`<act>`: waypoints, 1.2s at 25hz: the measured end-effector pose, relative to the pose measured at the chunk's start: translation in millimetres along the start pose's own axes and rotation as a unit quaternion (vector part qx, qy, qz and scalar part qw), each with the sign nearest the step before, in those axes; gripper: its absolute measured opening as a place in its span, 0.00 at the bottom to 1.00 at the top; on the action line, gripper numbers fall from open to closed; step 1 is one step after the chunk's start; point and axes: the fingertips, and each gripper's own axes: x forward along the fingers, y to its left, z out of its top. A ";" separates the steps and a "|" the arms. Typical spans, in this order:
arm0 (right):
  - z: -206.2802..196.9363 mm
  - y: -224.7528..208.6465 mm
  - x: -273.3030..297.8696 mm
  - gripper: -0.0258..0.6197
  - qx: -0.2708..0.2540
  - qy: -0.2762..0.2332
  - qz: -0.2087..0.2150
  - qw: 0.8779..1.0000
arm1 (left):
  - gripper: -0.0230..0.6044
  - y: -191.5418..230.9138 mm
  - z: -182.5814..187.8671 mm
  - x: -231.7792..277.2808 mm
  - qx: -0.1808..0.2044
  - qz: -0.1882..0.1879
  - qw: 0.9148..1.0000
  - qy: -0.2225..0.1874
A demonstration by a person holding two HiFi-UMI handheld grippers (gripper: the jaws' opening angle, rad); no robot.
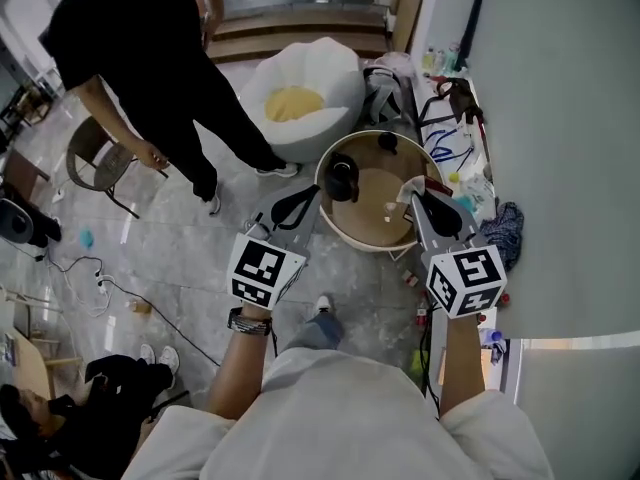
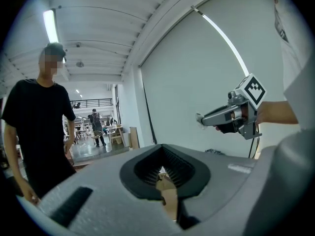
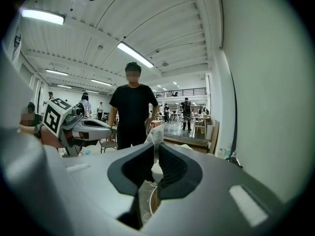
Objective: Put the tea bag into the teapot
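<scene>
A black teapot point(image 1: 343, 178) stands on the left part of a small round wooden table point(image 1: 347, 232); a black lid point(image 1: 387, 142) lies at the table's far side. My right gripper point(image 1: 413, 196) point(image 3: 155, 144) hangs over the table's right edge, shut on a white tea bag point(image 1: 407, 189) point(image 3: 154, 133) that sticks up past its tips. My left gripper point(image 1: 312, 194) point(image 2: 162, 149) is to the left of the teapot, tips together and holding nothing. Each gripper also shows in the other's view: the right gripper point(image 2: 203, 118) and the left gripper point(image 3: 109, 127).
A person in black point(image 1: 150, 58) stands on the floor at far left beside a chair point(image 1: 98, 160). A white beanbag point(image 1: 305, 88) lies beyond the table. Clutter and cables point(image 1: 452, 143) line the wall at right, which is close to my right arm.
</scene>
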 end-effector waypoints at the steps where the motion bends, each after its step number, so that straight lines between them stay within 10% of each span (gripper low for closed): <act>1: 0.7 -1.0 7.4 0.10 0.001 0.001 0.000 1.000 | 0.04 5.8 -1.5 4.3 0.000 -0.001 1.000 0.001; 30: 0.0 -42.6 181.6 0.10 0.006 0.038 -0.021 0.999 | 0.04 145.0 -39.6 128.1 -0.021 -0.047 0.999 0.014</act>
